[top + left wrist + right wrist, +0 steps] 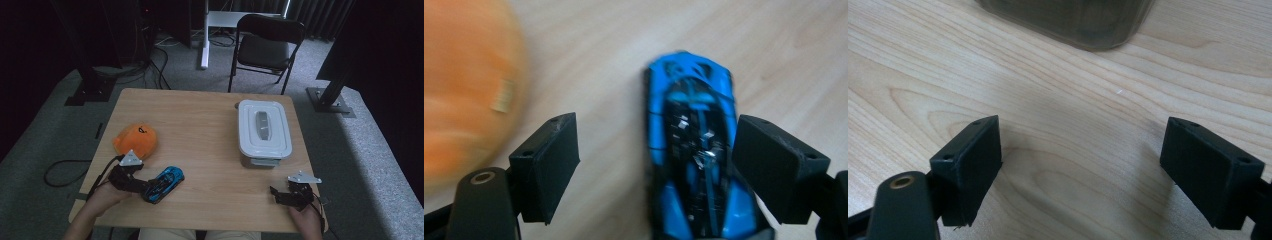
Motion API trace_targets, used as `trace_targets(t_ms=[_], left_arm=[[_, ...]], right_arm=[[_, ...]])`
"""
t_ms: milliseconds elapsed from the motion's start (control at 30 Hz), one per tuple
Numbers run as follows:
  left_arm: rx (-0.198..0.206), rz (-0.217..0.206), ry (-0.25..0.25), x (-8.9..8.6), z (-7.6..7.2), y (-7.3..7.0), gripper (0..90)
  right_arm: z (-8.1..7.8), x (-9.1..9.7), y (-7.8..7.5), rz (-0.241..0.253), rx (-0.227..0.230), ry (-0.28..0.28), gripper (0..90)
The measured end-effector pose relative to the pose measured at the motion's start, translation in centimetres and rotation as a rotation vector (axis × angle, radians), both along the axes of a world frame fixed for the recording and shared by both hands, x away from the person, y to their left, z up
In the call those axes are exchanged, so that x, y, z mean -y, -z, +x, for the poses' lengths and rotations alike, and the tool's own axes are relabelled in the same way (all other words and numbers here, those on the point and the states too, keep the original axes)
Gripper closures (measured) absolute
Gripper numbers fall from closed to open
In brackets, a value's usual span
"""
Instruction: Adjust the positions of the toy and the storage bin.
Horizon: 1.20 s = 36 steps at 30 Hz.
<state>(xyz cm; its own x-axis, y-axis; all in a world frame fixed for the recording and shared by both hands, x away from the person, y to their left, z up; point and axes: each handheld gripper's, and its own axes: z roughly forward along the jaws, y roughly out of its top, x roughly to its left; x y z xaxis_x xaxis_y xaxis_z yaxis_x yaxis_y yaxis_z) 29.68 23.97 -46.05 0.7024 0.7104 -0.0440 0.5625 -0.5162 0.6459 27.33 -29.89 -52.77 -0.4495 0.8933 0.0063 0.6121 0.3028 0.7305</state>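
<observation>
A blue toy car (166,181) lies on the wooden table (200,125) near its front left. My left gripper (149,186) is open around the car's rear. In the left gripper view the car (691,150) sits between the jaws, right up against the right one and well clear of the left one. My left gripper (656,137) is not closed on it. My right gripper (285,192) is open at the front right of the table. In the right gripper view it (1083,150) holds nothing, with bare wood between its jaws.
An orange plush toy (135,140) lies just behind the left gripper, blurred at the left of the left gripper view (464,90). A white-lidded grey container (263,131) stands at the right; its base (1073,22) is just ahead of the right gripper. A folding chair (265,45) stands beyond the table.
</observation>
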Motion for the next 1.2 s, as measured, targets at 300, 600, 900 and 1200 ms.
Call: trace_targets(t_ms=[300,600,900,1200], left_arm=[[-0.05,0.011,0.007,1.5,-0.3,1.8,20.0],[-0.07,0.09,0.016,3.2,-0.4,3.1,19.9],[-0.079,0.125,0.033,4.0,-0.4,3.7,20.2],[-0.072,0.162,0.035,4.3,-0.4,4.1,24.7]], right_arm=[[0.0,0.0,0.0,0.0,0.0,0.0,16.3],[0.0,0.0,0.0,0.0,0.0,0.003,16.3],[0.0,0.0,0.0,0.0,0.0,0.003,16.3],[0.0,0.0,0.0,0.0,-0.001,0.006,16.3]])
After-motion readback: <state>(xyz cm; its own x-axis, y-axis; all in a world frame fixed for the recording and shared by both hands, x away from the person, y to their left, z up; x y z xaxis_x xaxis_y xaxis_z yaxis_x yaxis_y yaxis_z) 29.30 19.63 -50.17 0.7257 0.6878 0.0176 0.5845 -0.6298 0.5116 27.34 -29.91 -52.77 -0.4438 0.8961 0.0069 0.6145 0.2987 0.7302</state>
